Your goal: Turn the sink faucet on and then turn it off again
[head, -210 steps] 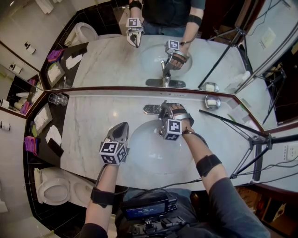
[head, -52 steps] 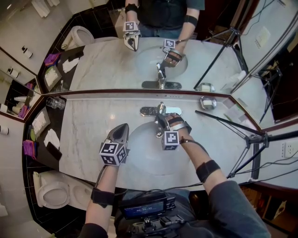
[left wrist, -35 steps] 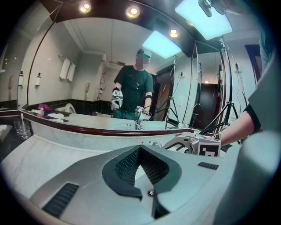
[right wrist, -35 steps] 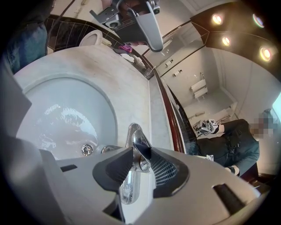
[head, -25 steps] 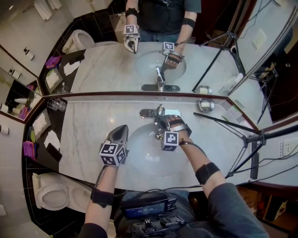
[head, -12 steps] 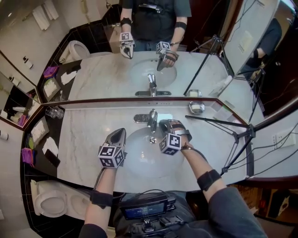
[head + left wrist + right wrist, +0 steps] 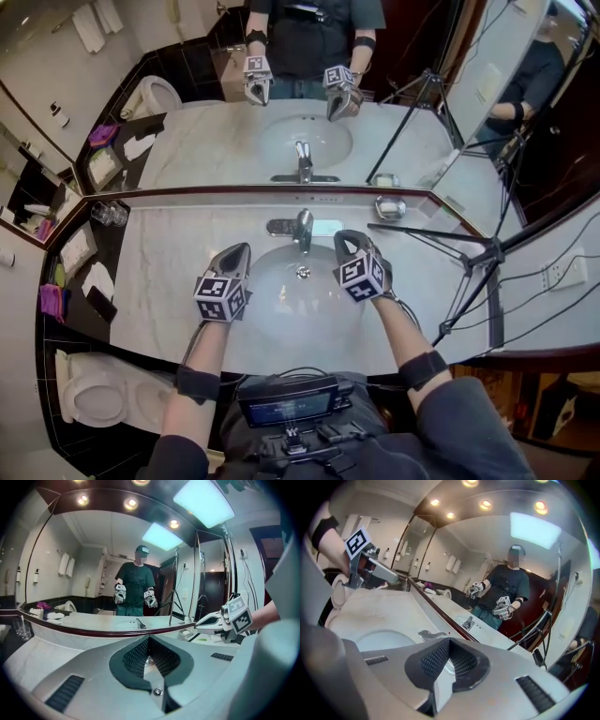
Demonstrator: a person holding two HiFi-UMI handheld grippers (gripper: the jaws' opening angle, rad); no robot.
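1. Now both tongs are closed and empty. The left tongs (image 7: 242, 251) sit at ten o'clock of the sink (image 7: 281, 314); the right tongs (image 7: 342, 237), at two, have just been closing on nothing.
2. Beyond them, the faucet (image 7: 302, 228) stands untouched at twelve. No stream shows, so the task looks finished.
3. Only the head view shows the drain (image 7: 303, 272).

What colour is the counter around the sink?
The counter is pale cream marble with faint grey veins, seen best in the head view.

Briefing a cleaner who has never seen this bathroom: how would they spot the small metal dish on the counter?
Find the marble counter with its round basin. At the foot of the mirror, right of the chrome faucet, sits the dish. It alone is a shiny shallow bowl holding something white.
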